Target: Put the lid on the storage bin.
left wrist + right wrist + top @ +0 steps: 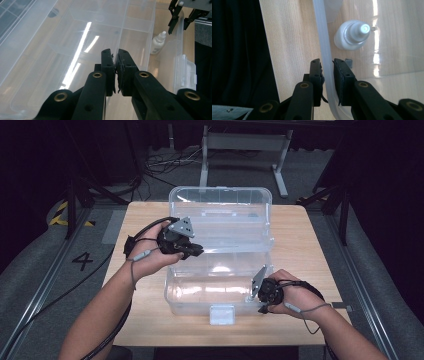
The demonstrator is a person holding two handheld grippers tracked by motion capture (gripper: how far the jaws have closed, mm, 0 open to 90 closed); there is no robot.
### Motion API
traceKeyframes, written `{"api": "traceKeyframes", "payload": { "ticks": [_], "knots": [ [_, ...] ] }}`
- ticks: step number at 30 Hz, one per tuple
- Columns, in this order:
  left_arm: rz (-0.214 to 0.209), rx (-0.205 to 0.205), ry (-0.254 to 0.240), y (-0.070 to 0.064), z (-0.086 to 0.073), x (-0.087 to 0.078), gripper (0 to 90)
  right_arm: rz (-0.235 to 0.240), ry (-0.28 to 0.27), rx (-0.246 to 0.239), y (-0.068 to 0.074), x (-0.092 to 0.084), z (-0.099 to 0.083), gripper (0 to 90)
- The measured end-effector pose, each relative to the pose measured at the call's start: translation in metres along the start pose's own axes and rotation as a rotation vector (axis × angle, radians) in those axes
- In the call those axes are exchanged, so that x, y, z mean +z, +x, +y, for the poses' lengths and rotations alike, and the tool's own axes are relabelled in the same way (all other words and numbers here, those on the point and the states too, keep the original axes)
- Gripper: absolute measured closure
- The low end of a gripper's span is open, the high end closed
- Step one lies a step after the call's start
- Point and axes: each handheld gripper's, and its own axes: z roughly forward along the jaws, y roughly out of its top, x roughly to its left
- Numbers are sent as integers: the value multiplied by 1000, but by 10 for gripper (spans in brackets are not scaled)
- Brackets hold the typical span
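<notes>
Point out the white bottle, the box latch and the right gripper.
Bottle (352,35): right gripper view, on its cap and shoulder.
Latch (222,314): high view, on the front clasp of the box.
Right gripper (327,72): right gripper view, midway between its fingertips, astride the box wall.

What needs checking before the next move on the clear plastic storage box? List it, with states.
1. Left gripper shut on a thin wall of the clear compartment tray: ok.
2. Right gripper straddles the side wall of the clear plastic storage box: ok.
3. Right pads pressing firmly on that wall: cannot tell.
4. Small white dropper bottle upright inside the box, apart from both grippers: ok.
5. Clear lid swung open behind the box: ok.
</notes>
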Motion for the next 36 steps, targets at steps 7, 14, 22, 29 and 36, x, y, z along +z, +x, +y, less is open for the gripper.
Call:
{"api": "traceKeyframes", "payload": {
  "ticks": [7,14,22,29,36],
  "knots": [
    [-6,4,-7,-5,-3,-1,850,-16,-1,-9,1,0,0,786],
    [-21,7,-10,-10,-6,-2,854,-32,-5,-16,2,0,0,785],
    [-28,19,-8,-19,-9,-2,856,-43,-11,-7,4,0,-1,786],
    [-33,33,-1,-25,-11,-1,857,-57,-18,-1,7,-3,-1,781],
    [-49,30,1,-28,-13,-1,858,-80,-35,-17,11,-15,1,782]
  ]
}}
